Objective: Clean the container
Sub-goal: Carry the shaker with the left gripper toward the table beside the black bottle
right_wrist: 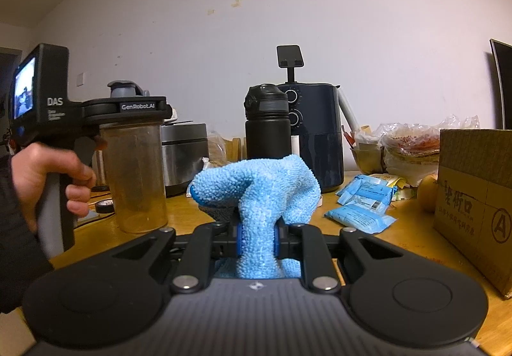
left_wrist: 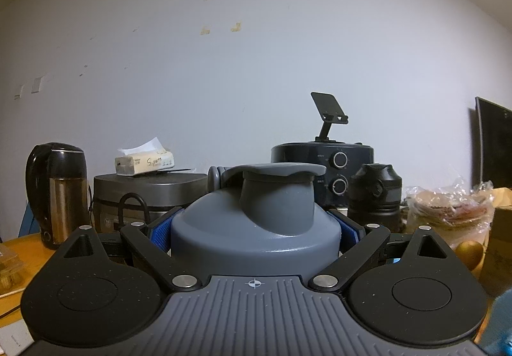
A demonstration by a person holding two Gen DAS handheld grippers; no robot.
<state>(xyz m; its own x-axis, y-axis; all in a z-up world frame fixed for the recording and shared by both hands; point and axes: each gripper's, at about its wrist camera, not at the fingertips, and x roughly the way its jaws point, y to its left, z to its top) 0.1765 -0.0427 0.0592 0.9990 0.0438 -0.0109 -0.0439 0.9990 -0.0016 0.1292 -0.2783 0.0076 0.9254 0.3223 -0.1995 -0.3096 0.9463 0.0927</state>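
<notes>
We see the container (right_wrist: 134, 176) standing on the counter (right_wrist: 412, 228) toward its left side, the left tool (right_wrist: 128, 108) clamped round its top. Behind it sits a cooker (right_wrist: 184, 151) — a flask (right_wrist: 267, 122) stands further right, before the fryer (right_wrist: 320, 132). Packets (right_wrist: 361, 205) lie right of the cloth (right_wrist: 256, 196), the box (right_wrist: 476, 196) at the right edge.

I saw a fluffy, looped blue cloth (right_wrist: 259, 196), a cloudy translucent plastic container (right_wrist: 136, 176) with a smooth matt grey lid (left_wrist: 256, 221), a glossy wooden table (right_wrist: 412, 228), a brushed-metal kettle (left_wrist: 62, 196), a matt black bottle (right_wrist: 267, 125) and a rough cardboard box (right_wrist: 476, 196).
</notes>
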